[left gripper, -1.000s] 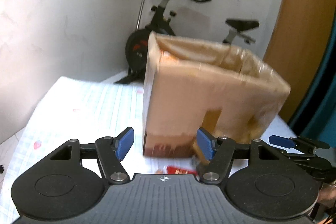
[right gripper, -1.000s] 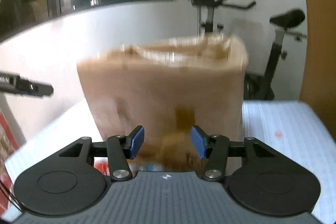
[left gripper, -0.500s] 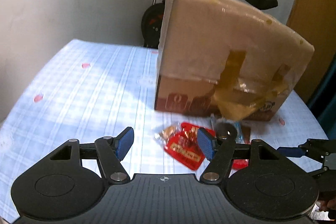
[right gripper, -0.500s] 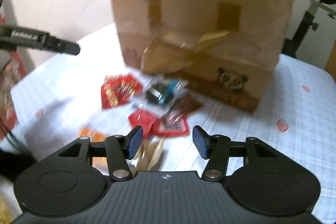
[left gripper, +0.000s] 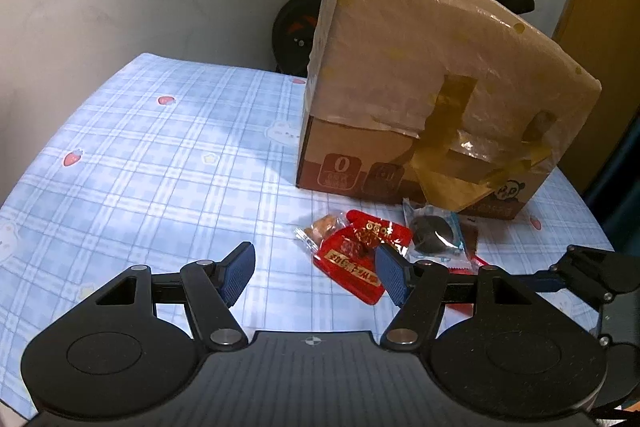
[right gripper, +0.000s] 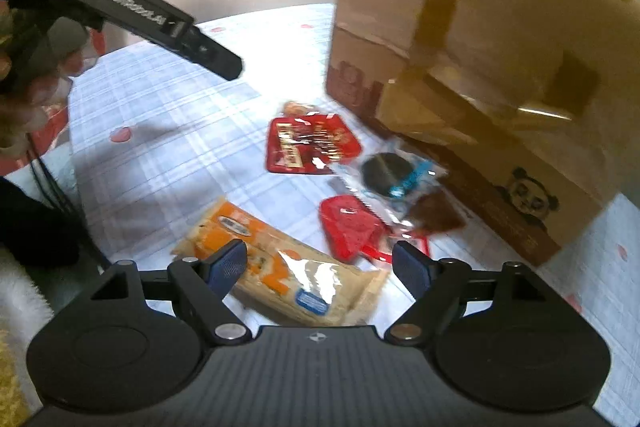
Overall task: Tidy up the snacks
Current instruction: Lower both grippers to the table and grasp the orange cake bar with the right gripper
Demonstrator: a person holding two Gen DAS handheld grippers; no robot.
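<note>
Cardboard box [left gripper: 436, 95], wrapped in clear film and patched with brown tape, stands at the far side of the table [left gripper: 160, 163]; the snacks lie loose on the checked cloth right in front of it.

Right gripper [right gripper: 320, 267]: jaws have just been opening, now wide, nothing between the pads. It hangs over the orange-and-white cracker pack [right gripper: 280, 267], the nearest item and my guess for the first pick. The pack lies diagonal, so roll the wrist to close across its short width, come down flat, and pinch the body, not the crimped end.

Left gripper [left gripper: 316, 277]: jaws fairly wide, empty, over bare cloth just short of the big red packet [left gripper: 352, 259].

Past the cracker pack: a second red packet [right gripper: 348, 227], a dark round cookie in clear-and-blue wrap [right gripper: 388, 171] overlapping a brown wrapper [right gripper: 436, 215], and a small clear sweet [left gripper: 320, 227] tucked by the red packet. They touch or overlap, so lift straight up or neighbours will drag.

Room: the left half of the cloth is open, good for staging. The box wall sits close behind the pile with a loose tape flap hanging low, so I'd approach from the near side. The two grippers are near each other; move one at a time. The near table edge is just under the right gripper.
</note>
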